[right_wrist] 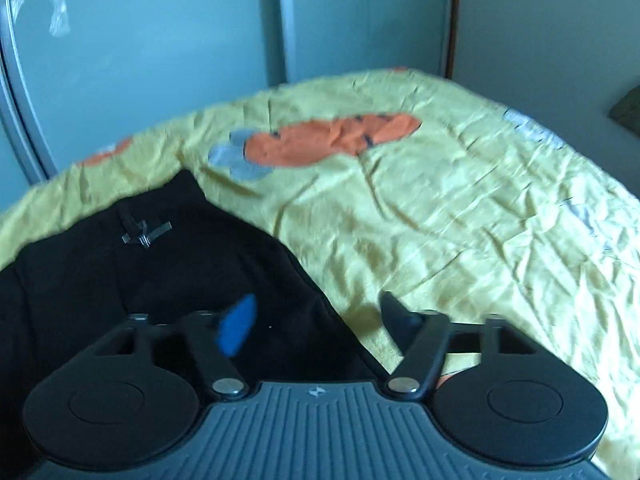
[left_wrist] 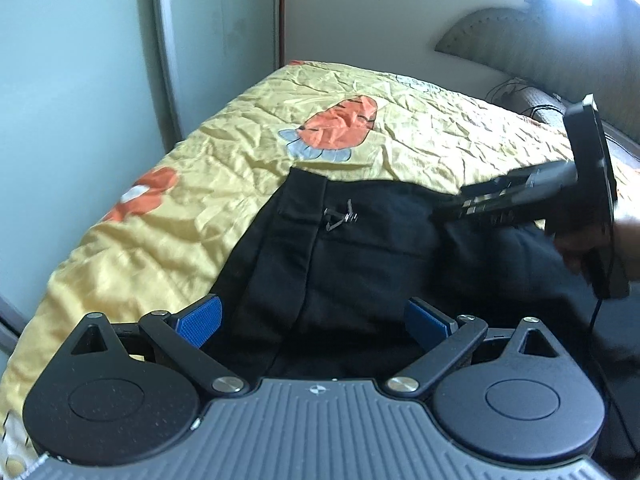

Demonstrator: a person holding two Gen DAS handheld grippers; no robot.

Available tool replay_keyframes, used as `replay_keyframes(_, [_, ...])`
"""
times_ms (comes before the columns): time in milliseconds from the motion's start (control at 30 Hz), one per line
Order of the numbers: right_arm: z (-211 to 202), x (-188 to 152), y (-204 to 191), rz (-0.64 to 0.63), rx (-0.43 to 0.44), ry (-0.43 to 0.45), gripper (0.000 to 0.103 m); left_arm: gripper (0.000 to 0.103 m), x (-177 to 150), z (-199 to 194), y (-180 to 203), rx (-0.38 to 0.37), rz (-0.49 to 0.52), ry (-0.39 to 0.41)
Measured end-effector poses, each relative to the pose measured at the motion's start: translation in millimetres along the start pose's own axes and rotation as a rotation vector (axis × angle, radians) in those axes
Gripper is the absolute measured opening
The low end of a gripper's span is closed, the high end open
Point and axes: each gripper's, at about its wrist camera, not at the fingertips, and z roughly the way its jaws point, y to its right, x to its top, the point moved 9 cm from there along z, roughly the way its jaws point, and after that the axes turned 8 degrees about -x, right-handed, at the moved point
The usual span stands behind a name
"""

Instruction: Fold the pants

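Observation:
Black pants [left_wrist: 360, 264] lie on the yellow bedspread [left_wrist: 224, 160], waistband and drawstring [left_wrist: 340, 216] toward the far side. My left gripper [left_wrist: 314, 316] hovers over the near part of the pants, blue pads [left_wrist: 200, 320] wide apart and open. The right gripper [left_wrist: 452, 208], held by a hand [left_wrist: 624, 240], reaches in low over the pants from the right. In the right wrist view the pants [right_wrist: 120, 280] fill the lower left, drawstring [right_wrist: 144, 234] in sight. The right gripper [right_wrist: 318, 320] is open above the pants' right edge; nothing is pinched.
The bedspread [right_wrist: 440, 220] is crumpled, with orange carrot prints [right_wrist: 332, 140], and stretches bare to the right of the pants. Pale wardrobe doors [left_wrist: 80, 80] stand past the bed's left side. A padded headboard [left_wrist: 520, 40] and a dark bolster with a cable [left_wrist: 532, 106] lie at the far right.

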Motion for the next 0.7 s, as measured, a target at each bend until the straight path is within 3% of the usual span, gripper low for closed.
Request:
replay_keyframes(33, [2,0,-1,0.004,0.017,-0.001,0.055,0.099,6,4,0,-0.008,-0.006,-0.002])
replay_keyframes(100, [-3,1,-4,0.011,0.044,0.019,0.025,0.099,22,15,2,-0.018,-0.017,-0.004])
replay_keyframes(200, [-13,-2,-15,-0.068,-0.019,0.061,0.01,0.099,45,33,4,-0.038,-0.048,0.004])
replay_keyframes(367, [-36,-14,-55,-0.295,-0.168,0.147,0.008,0.096,67,70,8,-0.146,-0.19,-0.068])
replay_keyframes(500, [-50,-30,-96,-0.563,-0.322,0.223,0.008,0.095,68,93,14,-0.31,-0.396,-0.149])
replay_keyframes(600, [-53,-42,-114,-0.687,-0.392,0.262,0.008,0.093,69,107,19,-0.342,-0.453,-0.183])
replay_keyframes(700, [-56,-46,-118,-0.706,-0.426,0.29,0.008,0.082,68,118,22,-0.351,-0.49,-0.205])
